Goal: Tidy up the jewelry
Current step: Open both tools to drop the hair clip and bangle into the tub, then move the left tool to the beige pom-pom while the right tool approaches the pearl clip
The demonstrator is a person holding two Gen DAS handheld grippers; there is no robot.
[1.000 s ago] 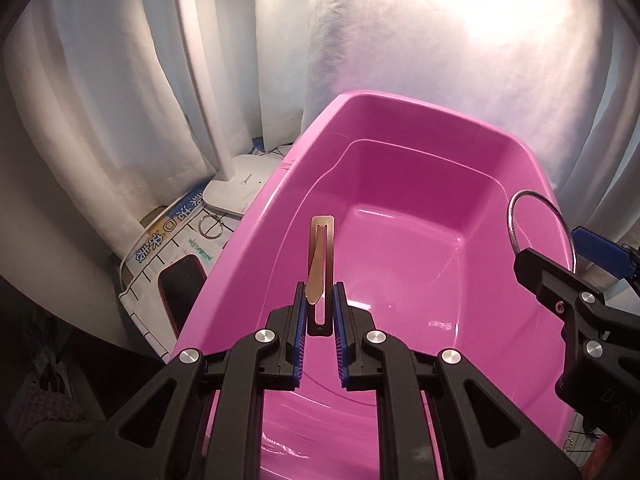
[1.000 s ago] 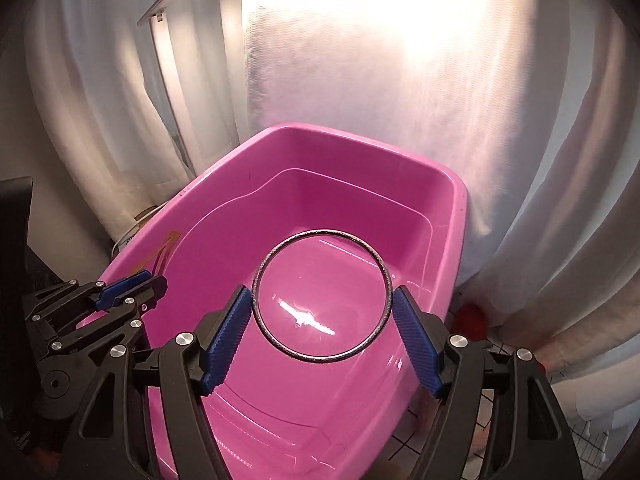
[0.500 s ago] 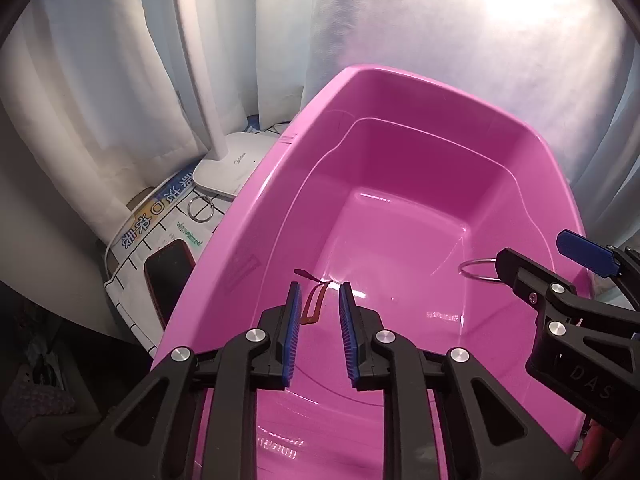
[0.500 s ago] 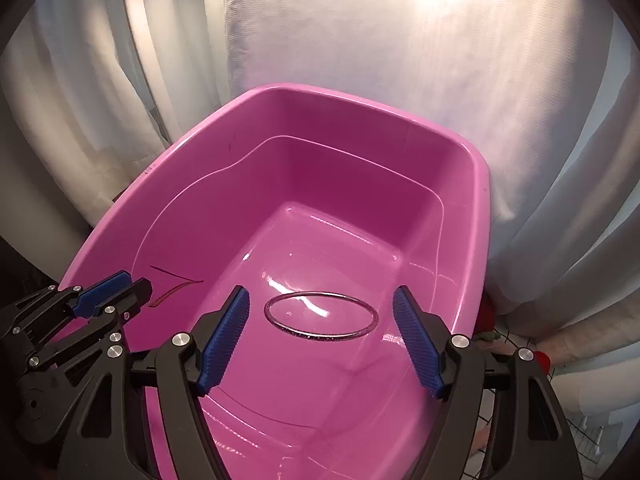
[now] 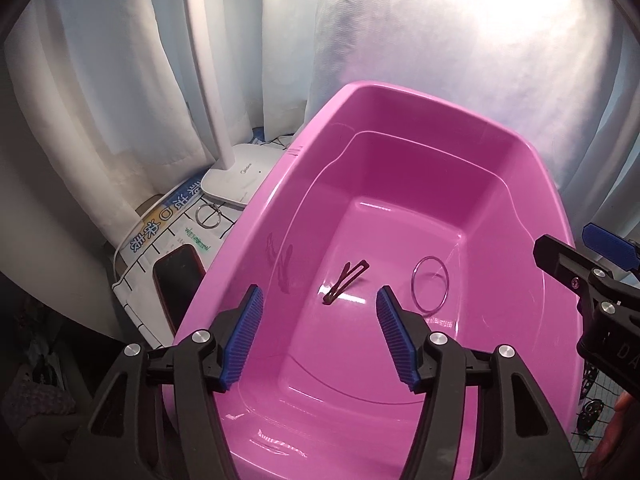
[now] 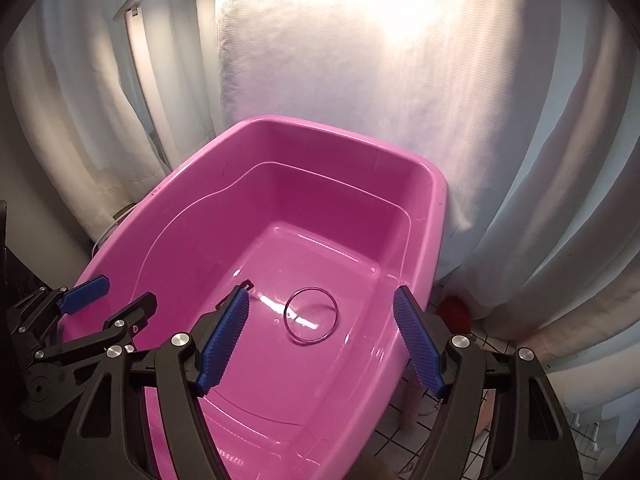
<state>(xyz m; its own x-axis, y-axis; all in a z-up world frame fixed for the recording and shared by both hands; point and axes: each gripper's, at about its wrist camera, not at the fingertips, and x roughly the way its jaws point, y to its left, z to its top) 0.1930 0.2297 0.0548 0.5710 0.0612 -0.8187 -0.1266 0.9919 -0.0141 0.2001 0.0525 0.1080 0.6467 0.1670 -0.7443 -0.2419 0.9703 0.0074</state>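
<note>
Both grippers are angled down over the glossy pink plastic tub (image 5: 532, 184). Left gripper (image 5: 318, 338) has just been opening, jaws empty above the dark hair clip (image 5: 346, 276); right gripper (image 6: 320, 346) is spread wide, thin metal bangle (image 6: 311, 315) released below.

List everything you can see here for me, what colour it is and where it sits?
tub: one, pink, centre, below both grippers.
hair clip: one, dark, lying on the tub floor.
bangle: one, thin silvery ring, on the tub floor beside the clip, apart from it.
small ring: one, metal, on the printed mat left of the tub.
phone: one, dark with red edge, on the mat by the tub's left wall.
lamp: one, white, base behind the phone.
curtain: white, all around the back.
red object: one, right of the tub, unclear what.
left gripper: black with blue pads, open, empty, jaws just opened.
right gripper: same, open, empty.
</note>
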